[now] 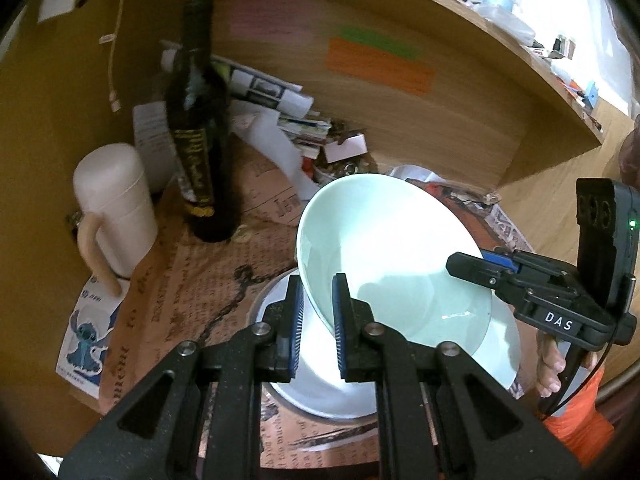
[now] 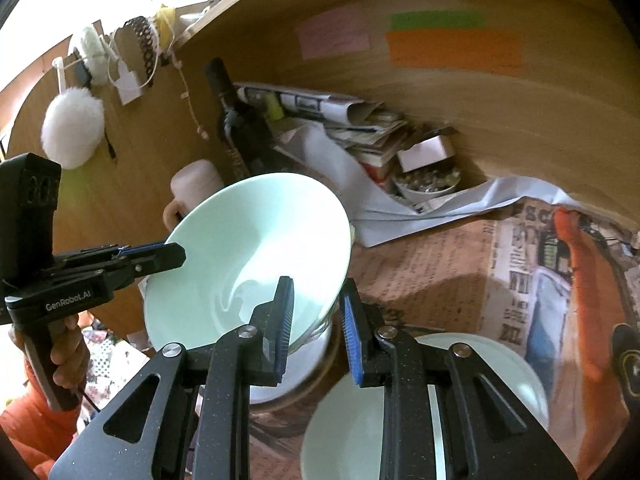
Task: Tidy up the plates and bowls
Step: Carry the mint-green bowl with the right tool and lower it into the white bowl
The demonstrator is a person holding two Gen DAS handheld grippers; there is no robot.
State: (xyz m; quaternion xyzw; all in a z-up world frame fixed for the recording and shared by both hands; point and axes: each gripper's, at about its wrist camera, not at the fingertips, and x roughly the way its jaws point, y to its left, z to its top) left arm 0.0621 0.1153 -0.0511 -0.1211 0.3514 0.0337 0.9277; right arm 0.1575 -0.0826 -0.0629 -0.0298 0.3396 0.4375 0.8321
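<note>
A pale green bowl is tilted above a white plate that rests on a grey metal dish. My left gripper has its jaws around the bowl's near rim. My right gripper reaches to the bowl's right rim. In the right wrist view the bowl sits between the jaws of my right gripper, with my left gripper at its left rim. Another pale bowl lies below on the newspaper.
A dark wine bottle and a cream lidded mug stand at the left. Stacked papers and a small dish of bits lie against the wooden back wall. An orange cloth lies at the right on newspaper.
</note>
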